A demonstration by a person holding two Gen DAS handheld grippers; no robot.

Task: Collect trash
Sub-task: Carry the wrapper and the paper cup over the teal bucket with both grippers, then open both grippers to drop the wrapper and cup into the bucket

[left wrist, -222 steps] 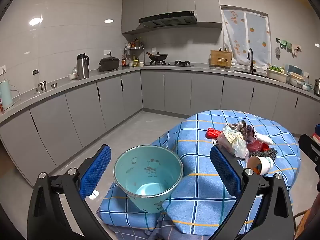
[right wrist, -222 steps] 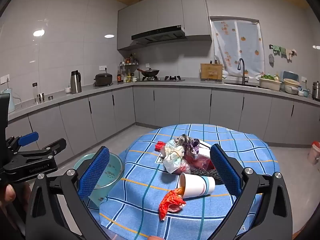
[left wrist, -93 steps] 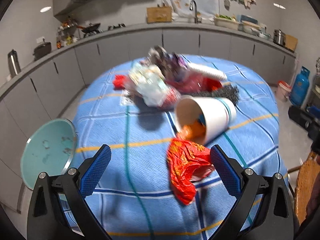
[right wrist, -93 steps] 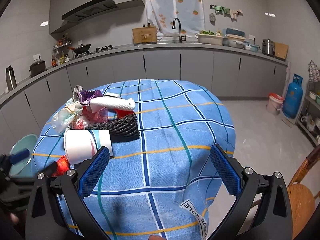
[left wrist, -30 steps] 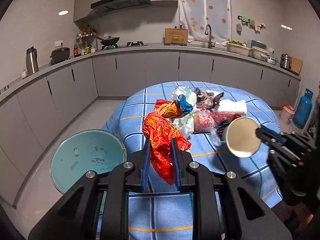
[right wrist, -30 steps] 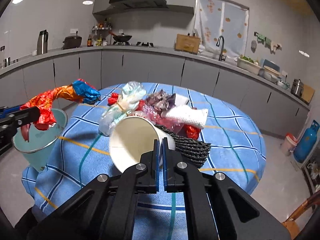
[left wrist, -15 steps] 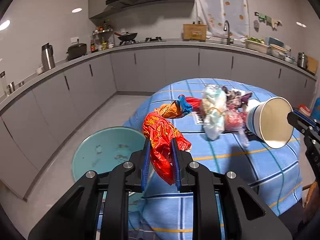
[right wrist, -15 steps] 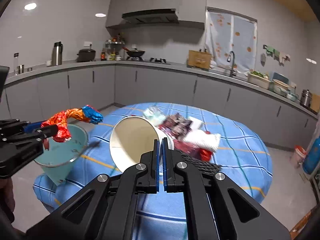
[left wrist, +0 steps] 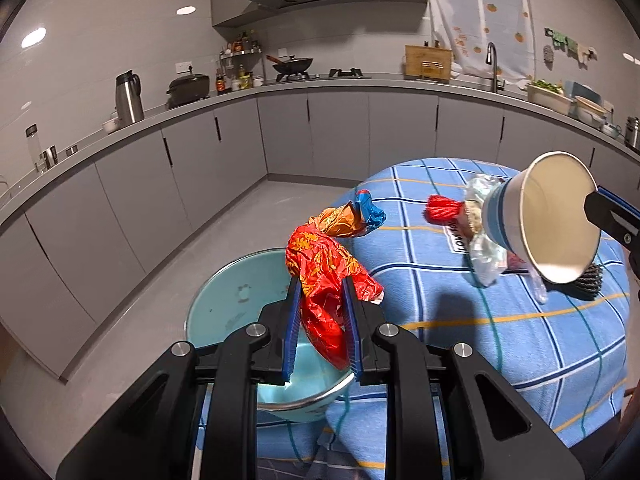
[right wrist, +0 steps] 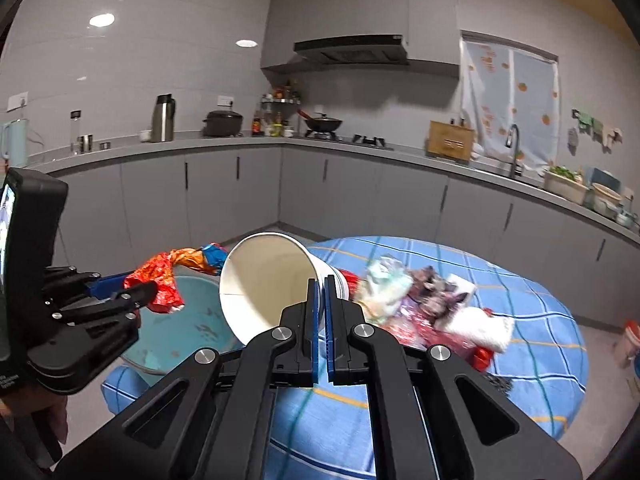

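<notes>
Left wrist view: left gripper [left wrist: 320, 316] pinching red wrapper [left wrist: 326, 280] directly above teal bin [left wrist: 240, 312]; right gripper [right wrist: 320, 312], clamped on paper cup [right wrist: 266, 280], sits farther right.

A round table [left wrist: 500, 332] under a blue checked cloth carries a heap of trash [right wrist: 420, 300] (crumpled plastic bags, a red wrapper, a white wad, a black mesh piece). A teal bin [left wrist: 224, 312] sits at the table's edge, on folds of the cloth.

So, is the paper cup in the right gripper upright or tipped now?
Tipped. The right gripper pinches the rim of the paper cup, which lies about sideways, its open mouth facing the camera and nothing visible inside.
</notes>
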